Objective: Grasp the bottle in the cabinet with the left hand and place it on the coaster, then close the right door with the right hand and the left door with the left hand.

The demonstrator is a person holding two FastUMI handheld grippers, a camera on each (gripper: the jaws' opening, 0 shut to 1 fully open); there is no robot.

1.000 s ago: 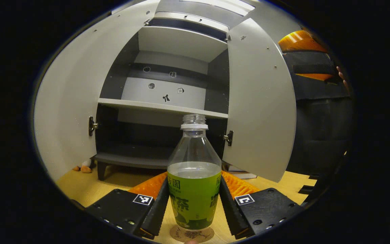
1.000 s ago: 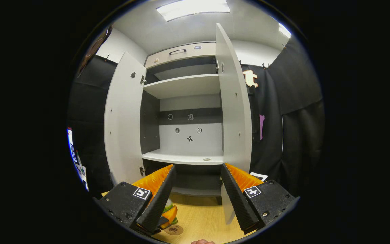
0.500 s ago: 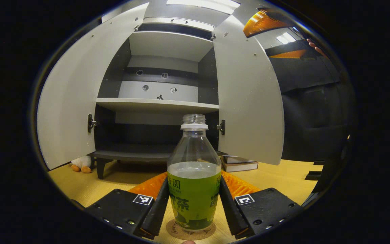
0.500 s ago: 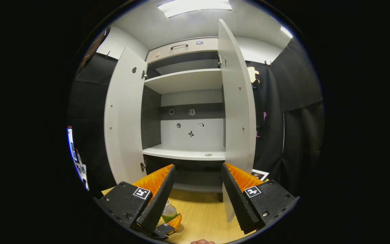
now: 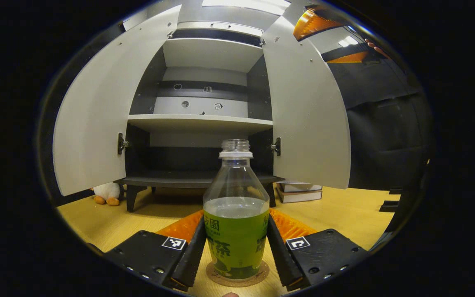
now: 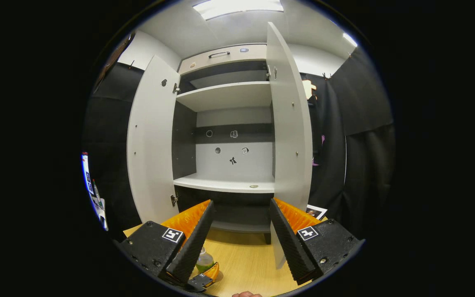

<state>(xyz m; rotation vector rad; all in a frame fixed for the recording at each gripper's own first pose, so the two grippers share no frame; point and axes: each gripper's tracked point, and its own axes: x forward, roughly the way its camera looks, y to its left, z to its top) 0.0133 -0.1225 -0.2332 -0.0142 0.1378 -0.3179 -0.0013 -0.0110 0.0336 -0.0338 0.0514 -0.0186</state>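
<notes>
Bottle (image 5: 236, 214), uncapped and part full of green liquid, stands upright on the round coaster (image 5: 237, 275) on the wooden table (image 5: 344, 210). The left gripper (image 5: 236, 253) clamps it, both black fingers pressing its labelled sides. The right gripper (image 6: 239, 235) hangs higher with its jaws spread wide and nothing between them. Beyond, the cabinet (image 5: 200, 123) stands with both its left door (image 5: 97, 123) and right door (image 5: 307, 119) swung open. What seems a plush toy (image 5: 106, 193) lies beside its leg.
</notes>
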